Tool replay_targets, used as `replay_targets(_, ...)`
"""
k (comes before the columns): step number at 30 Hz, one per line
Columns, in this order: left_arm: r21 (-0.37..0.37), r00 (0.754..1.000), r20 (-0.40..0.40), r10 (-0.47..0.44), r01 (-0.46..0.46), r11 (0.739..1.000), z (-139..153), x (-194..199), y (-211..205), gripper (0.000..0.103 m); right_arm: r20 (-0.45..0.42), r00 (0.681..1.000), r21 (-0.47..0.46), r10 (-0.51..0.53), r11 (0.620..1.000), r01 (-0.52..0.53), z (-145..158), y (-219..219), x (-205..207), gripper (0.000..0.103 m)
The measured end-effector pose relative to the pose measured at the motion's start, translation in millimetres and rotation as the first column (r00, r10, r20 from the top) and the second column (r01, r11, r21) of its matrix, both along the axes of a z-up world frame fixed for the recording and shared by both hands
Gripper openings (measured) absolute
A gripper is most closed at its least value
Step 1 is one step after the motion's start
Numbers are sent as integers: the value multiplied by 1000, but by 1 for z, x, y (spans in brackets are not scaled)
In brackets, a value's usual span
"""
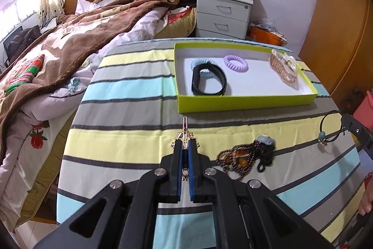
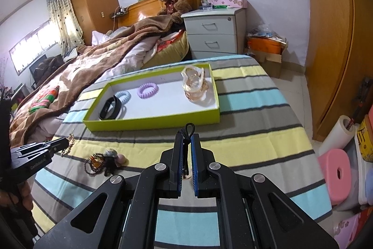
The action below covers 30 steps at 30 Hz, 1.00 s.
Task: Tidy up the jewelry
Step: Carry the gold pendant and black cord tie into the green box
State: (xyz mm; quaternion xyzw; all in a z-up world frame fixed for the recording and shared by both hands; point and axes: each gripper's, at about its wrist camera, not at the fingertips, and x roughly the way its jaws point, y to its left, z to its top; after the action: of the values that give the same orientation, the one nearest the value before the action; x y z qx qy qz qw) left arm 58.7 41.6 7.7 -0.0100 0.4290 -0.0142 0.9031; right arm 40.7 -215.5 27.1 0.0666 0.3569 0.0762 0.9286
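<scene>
A lime-green box [image 1: 244, 101] [image 2: 151, 121] lies on the striped table. Inside are a black band [image 1: 208, 78] [image 2: 110, 107], a light-blue coil tie [image 1: 199, 62] [image 2: 123, 95], a purple coil tie [image 1: 236, 62] [image 2: 148, 89] and a clear-and-gold hair clip [image 1: 284, 67] [image 2: 194, 83]. My left gripper [image 1: 185, 141] is shut on a gold metal jewelry piece [image 1: 185, 128] above the table in front of the box. My right gripper [image 2: 186, 135] is shut on a black cord bracelet [image 2: 189, 128], seen with a blue bead in the left wrist view [image 1: 326, 132].
A pile of brown bead strands with a pendant and dark cord [image 1: 247, 155] [image 2: 105, 159] lies on the table. A bed with a brown blanket [image 1: 70, 43] is on the left, a grey nightstand [image 1: 222, 15] behind. A pink stool [image 2: 338, 174] stands on the floor at right.
</scene>
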Motion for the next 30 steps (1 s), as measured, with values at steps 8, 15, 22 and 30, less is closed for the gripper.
replay_targets(8,-8,999,45,-29,29,1000,20,8,-6,4,43,999,0,30,1000,-30,24,9,8,6)
replay_targets(15,-23,997,63,-47,48,999,30,22,-11,5,68,995,9,66,998,-67,41,18,26,6)
replay_targets(22,-32,995,75,-61,63,997,37,38,-16,5,64,992,20,112,993,-113,52,25,56,6)
replay_targets(30,-59,992,75,-99,104,993,36,57,-33,4,9,986,12,166,986,-166,48,38,108,6)
